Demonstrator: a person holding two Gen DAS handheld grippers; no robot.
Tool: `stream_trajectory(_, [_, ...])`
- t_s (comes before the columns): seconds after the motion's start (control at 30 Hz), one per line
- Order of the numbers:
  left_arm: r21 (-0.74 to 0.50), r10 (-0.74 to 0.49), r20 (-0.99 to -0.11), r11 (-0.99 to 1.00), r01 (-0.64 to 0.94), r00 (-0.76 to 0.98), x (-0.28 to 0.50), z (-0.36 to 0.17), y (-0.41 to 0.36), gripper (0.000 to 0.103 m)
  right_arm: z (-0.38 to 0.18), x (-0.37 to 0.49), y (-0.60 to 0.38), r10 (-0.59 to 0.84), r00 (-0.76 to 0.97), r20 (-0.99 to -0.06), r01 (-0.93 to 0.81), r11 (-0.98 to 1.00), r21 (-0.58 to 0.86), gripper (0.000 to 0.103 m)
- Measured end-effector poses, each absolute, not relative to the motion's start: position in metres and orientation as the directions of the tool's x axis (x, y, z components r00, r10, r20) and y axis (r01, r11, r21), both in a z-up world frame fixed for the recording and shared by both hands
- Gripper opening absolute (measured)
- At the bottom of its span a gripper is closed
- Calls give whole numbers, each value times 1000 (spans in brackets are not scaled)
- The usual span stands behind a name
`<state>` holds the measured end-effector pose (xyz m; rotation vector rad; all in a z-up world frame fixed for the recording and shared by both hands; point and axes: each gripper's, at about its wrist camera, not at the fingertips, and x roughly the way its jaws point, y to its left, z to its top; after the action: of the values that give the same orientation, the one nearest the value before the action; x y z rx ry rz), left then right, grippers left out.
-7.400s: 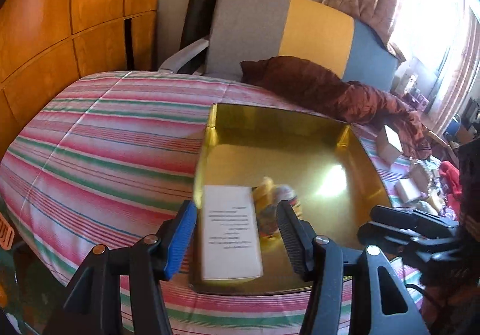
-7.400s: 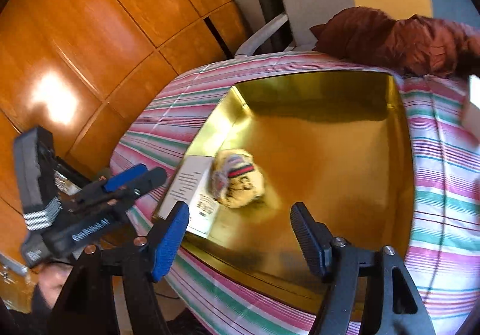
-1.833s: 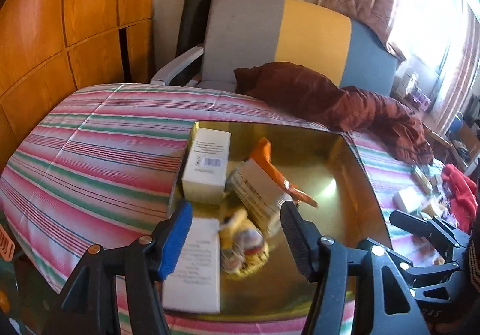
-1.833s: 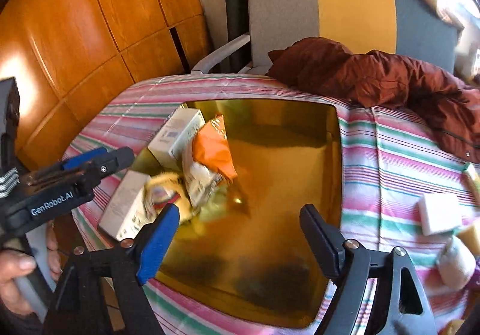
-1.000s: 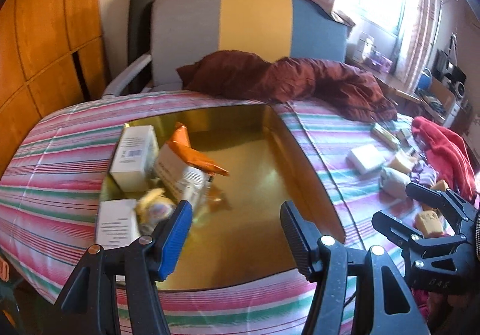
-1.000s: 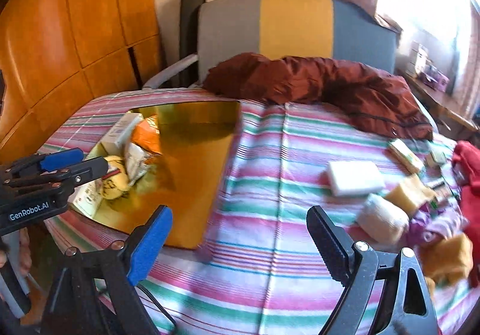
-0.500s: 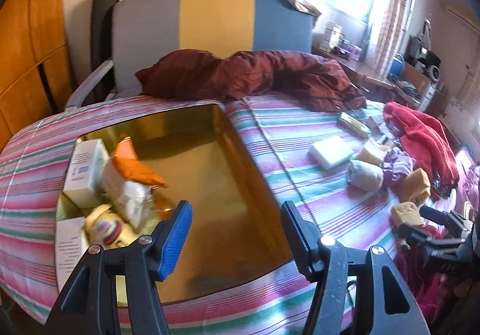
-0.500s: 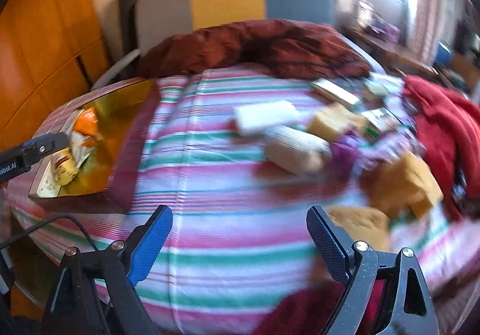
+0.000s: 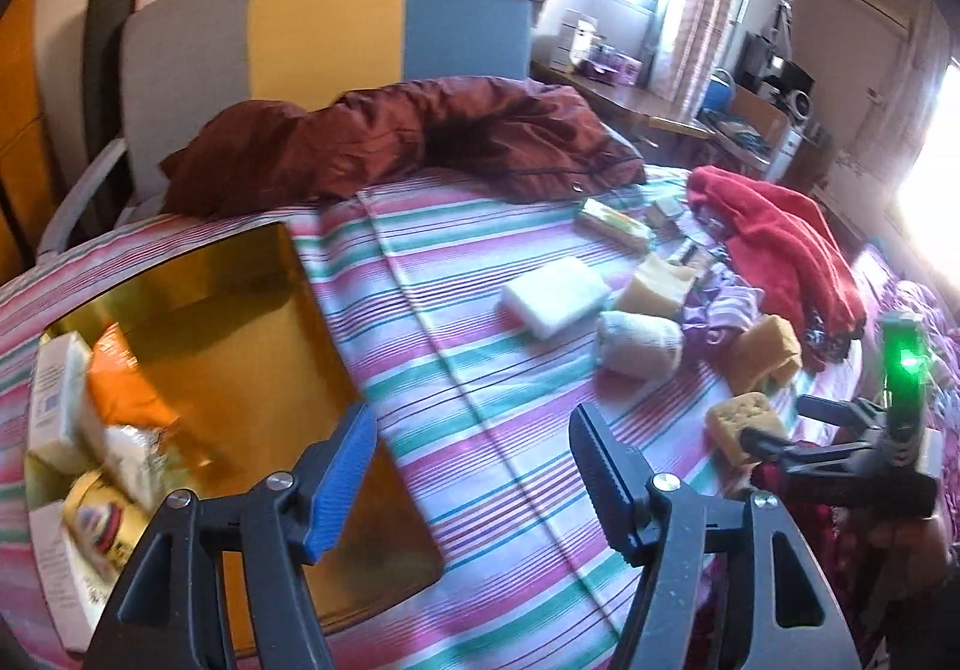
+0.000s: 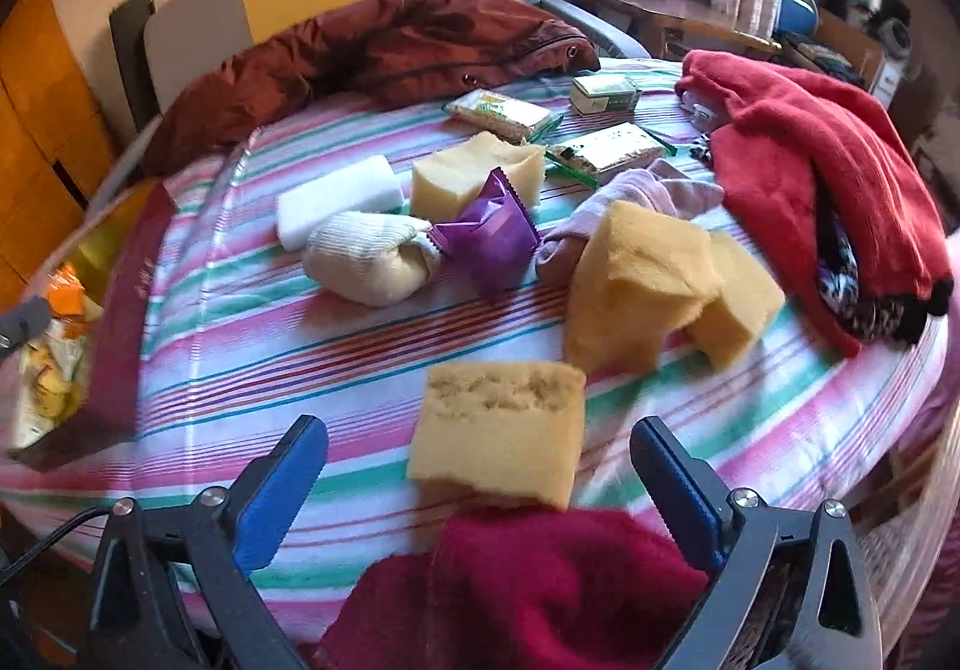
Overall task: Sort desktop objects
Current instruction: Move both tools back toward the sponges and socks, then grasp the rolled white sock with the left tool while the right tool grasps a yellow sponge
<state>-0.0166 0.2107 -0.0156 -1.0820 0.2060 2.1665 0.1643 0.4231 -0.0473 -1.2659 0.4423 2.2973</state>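
A: Count?
B: Four yellow sponges, one white block, one sock roll, one purple packet, three green-print snack packs. No print legible.
A: Nearest sponge?
B: Porous, pitted top, 12 o'clock of right gripper, untouched.
A: Jaws?
B: Both opening, empty. Left gripper over cloth, gold tray at 9.

Items in the gold tray are motion-blurred, their labels unreadable; the red garment hides the table's near edge.
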Motion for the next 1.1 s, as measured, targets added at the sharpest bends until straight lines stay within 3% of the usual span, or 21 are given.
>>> stream_trajectory(0.17, [-166,539,-763,-697,-698,-356,-18,-20,242,73,-67,151,426,264,-392,-881,-550,-835,-5,100])
stream_trajectory(0.2, [-168,542,-766,-688,-706,-345,-18,-22,250,76,-70,151,426,258,-382,-887,-550,-835,-6,93])
stream_trajectory(0.23, [-167,543,-772,-676,-718,-331,-18,-24,259,80,-74,151,426,251,-371,-894,-550,-835,-7,77])
stream_trajectory(0.27, [-167,544,-775,-667,-726,-322,-18,-26,265,81,-77,150,427,244,-363,-899,-549,-836,-5,68])
stream_trajectory(0.77, [-183,568,-804,-515,-838,-173,-22,-58,366,80,-79,147,434,229,-371,-900,-560,-828,20,66])
stream_trajectory(1.1, [-152,491,-859,-512,-846,-143,-30,-92,404,80,-78,149,439,205,-385,-900,-572,-818,59,68])
